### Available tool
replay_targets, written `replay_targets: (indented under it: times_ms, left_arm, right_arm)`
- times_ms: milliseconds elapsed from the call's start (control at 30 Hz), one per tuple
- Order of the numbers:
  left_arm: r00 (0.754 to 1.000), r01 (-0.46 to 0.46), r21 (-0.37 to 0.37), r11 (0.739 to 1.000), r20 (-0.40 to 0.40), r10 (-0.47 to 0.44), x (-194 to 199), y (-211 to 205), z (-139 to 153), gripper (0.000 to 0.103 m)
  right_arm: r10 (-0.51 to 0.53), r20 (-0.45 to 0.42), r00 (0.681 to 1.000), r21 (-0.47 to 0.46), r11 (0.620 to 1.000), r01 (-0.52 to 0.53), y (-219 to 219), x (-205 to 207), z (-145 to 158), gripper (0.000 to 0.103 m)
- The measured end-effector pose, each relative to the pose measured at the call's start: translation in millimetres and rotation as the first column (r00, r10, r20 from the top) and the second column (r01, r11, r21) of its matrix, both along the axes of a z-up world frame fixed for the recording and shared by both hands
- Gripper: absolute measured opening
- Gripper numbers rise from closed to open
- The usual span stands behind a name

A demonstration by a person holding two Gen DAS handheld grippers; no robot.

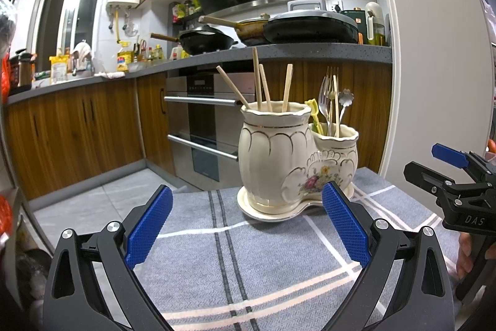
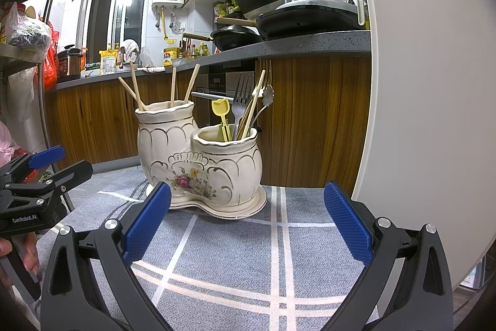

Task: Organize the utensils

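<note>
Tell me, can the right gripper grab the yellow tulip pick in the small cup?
Probably yes. The right gripper is open, and the yellow tulip pick sticks up above the small cup with nothing in front.

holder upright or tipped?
Upright. The ceramic holder sits flat on its saucer; chopsticks and fork stand inside.

So we've got plenty of bare grey checked cloth on the table in the lower middle of both frames, nothing lying there. The cream double holder sits mid-frame, sticks and forks poking up out of it. On the right, a white rounded panel crowds in close beside it. Left claw and right claw both gape wide, well apart from each other.
</note>
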State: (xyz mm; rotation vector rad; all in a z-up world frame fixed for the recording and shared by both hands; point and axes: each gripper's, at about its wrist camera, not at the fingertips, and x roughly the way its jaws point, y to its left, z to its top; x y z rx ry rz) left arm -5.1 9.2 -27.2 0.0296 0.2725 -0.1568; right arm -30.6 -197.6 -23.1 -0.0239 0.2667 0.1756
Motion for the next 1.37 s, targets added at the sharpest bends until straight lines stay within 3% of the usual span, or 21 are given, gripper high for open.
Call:
replay_targets:
  times_ms: [500,1367]
  left_arm:
    - [0.999,-0.048,-0.002,0.999,0.003,0.048,-5.4,7.7,-1.4,0.096]
    - [1.000,-0.026,0.002,1.000,-0.013,0.026,1.4,1.5,-1.9,0.097]
  right_arm:
    - [0.000,-0.001,1.000,0.000,1.000,0.000,0.0,0.1,0.1,0.097]
    - [0.000,-0.002,1.000,0.000,1.000,0.000,-0.1,-0.3,0.5,0.098]
